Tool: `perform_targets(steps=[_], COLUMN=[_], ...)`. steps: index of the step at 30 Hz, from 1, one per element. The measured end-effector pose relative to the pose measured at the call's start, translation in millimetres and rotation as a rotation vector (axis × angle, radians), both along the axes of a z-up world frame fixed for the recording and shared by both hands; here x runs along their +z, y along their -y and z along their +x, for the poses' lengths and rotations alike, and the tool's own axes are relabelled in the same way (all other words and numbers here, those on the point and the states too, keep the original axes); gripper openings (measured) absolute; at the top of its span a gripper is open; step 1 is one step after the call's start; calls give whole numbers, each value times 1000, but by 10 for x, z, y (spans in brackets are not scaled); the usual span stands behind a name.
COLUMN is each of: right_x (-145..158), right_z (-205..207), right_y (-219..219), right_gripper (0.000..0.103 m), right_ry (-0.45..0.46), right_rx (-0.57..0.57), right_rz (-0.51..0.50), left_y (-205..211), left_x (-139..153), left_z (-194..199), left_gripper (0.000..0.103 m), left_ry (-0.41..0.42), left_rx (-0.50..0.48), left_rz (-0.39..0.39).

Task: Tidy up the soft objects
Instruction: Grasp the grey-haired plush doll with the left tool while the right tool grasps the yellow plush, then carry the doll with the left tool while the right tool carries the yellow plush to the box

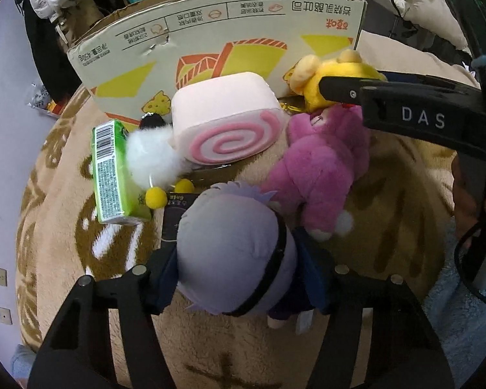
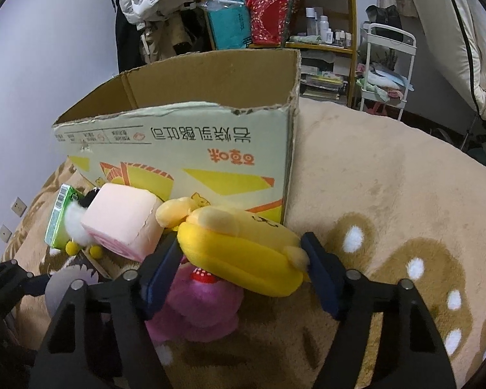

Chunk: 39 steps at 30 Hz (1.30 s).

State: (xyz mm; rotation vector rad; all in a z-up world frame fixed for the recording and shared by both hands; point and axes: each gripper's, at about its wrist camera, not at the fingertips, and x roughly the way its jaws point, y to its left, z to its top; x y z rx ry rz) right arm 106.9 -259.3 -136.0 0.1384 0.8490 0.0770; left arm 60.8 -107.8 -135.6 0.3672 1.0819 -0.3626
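My left gripper is shut on a grey-lilac plush doll, its pads pressing both sides. My right gripper is shut on a yellow plush toy, held just above a pink plush bear; the right gripper's arm shows in the left wrist view. In that view the yellow toy sits over the pink bear. A pink swirl-roll cushion and a white fluffy pom toy lie in front of an open cardboard box.
A green carton lies left of the white toy. Everything rests on a beige patterned plush blanket. Shelves and a white cart stand behind the box. A wall with sockets is at the left.
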Motion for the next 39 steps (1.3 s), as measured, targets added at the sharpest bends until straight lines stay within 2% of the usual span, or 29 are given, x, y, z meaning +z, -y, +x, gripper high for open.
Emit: perform_targets(steps=[5, 7, 11, 16, 26, 33, 39], right_x=[37, 78, 204, 414, 762, 928, 1150], right_z=[-55, -100, -211, -398, -750, -905, -971], right_y=[-10, -17, -72, -184, -249, -221, -238], right_gripper=[67, 67, 67, 67, 67, 67, 67], right_ry=[7, 24, 75, 166, 302, 364, 436], right_rx=[3, -3, 0, 7, -27, -42, -40], right_rz=[-8, -16, -38, -94, -155, -157, -172], left_y=[-40, -53, -151, -260, -480, -620, -708], left_x=[37, 101, 270, 526, 898, 1088, 1292], left_z=[-16, -43, -74, -186, -354, -435, -517], left_gripper=[62, 62, 62, 62, 62, 62, 62], left_ry=[5, 41, 93, 221, 415, 514, 657], left_rx=[19, 30, 60, 85, 116, 140, 165], left_rz=[-21, -21, -79, -112, -165, -163, -149])
